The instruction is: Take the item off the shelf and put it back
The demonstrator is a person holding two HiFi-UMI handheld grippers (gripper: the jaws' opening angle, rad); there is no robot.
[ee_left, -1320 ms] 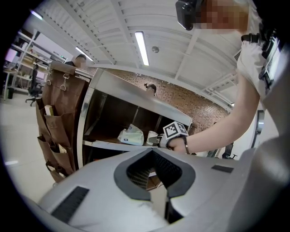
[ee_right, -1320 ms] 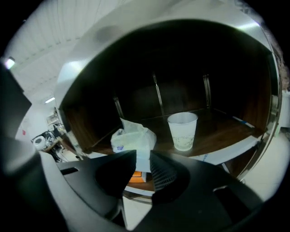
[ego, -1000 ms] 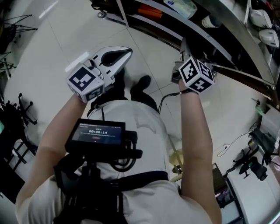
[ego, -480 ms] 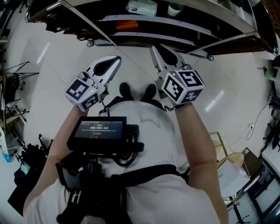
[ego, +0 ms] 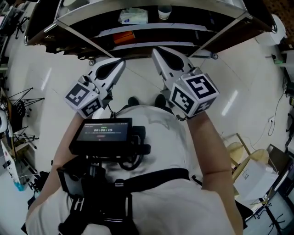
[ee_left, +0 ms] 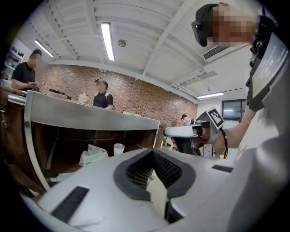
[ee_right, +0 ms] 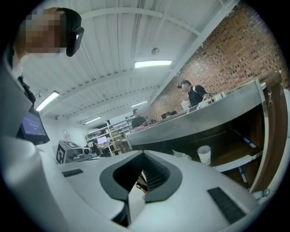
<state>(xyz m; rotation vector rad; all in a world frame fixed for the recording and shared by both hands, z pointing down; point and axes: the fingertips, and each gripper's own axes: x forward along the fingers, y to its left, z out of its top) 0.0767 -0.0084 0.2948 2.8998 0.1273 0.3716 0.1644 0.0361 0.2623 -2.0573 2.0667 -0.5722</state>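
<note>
Has swung round in the last second to face the dark shelf unit with pale metal rails (ego: 193, 26), previously off at the upper right, now straight ahead at the top of the head view. Has drawn the right claw (ego: 158, 56) back from the rail and brought it level with the left claw (ego: 117, 66); holds both raised side by side, short of the shelf. Has closed the right claw from half apart to fully together, on nothing. Keeps the left claw closed and empty too. Has left the white paper cup (ego: 164, 11) and the crumpled white plastic packet (ego: 133, 16) side by side on a board inside the unit, untouched, well apart from either claw. Cannot tell which of the two counts as the item. Looks like squaring up before the reach: nothing taken off yet, and must open a claw again before any pick.
</note>
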